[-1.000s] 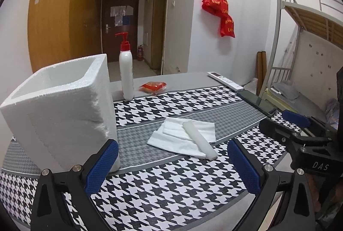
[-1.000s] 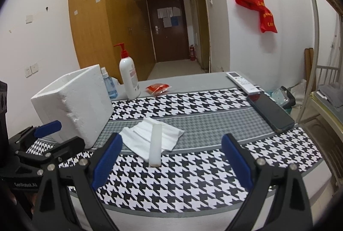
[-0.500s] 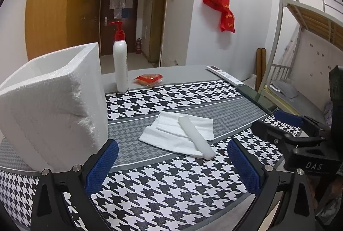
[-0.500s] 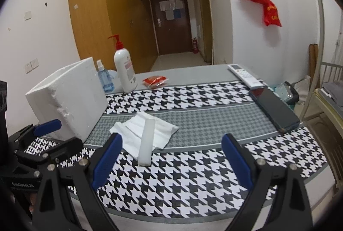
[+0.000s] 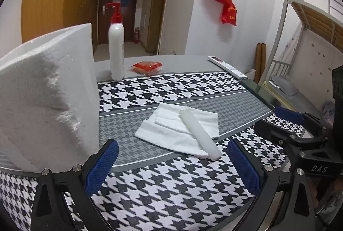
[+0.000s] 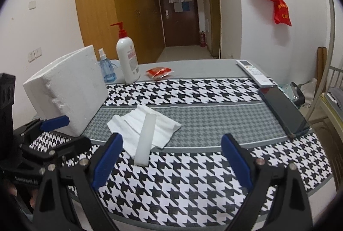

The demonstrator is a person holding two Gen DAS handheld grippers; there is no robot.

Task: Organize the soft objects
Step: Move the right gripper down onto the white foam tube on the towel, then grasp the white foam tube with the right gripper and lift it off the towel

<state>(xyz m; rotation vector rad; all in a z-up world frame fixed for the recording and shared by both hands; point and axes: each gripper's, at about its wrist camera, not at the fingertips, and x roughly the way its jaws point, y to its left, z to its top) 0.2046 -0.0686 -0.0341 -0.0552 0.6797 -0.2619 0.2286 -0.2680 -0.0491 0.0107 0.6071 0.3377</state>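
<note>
A folded white cloth (image 5: 171, 132) (image 6: 133, 125) lies on the grey band of the houndstooth table cover. Across it rests a white foam stick (image 5: 199, 134) (image 6: 145, 138), its near end on the houndstooth part. A white foam box (image 5: 42, 98) (image 6: 64, 89) stands at the left. My left gripper (image 5: 172, 163) is open, low over the table's front edge, just short of the cloth. My right gripper (image 6: 171, 158) is open too, with the stick's near end ahead of its left finger. Neither holds anything.
A white pump bottle (image 5: 116, 52) (image 6: 127, 61), a small blue spray bottle (image 6: 106, 70) and a red packet (image 5: 146, 66) (image 6: 159, 72) stand at the back. A remote (image 6: 254, 72) and a dark phone (image 6: 283, 110) lie along the right edge. A bunk bed frame (image 5: 300, 22) is beyond.
Both grippers have dropped lower and moved closer to the table; the foam box now looms larger at the left. Both stay open. Cloth and stick have not moved.
</note>
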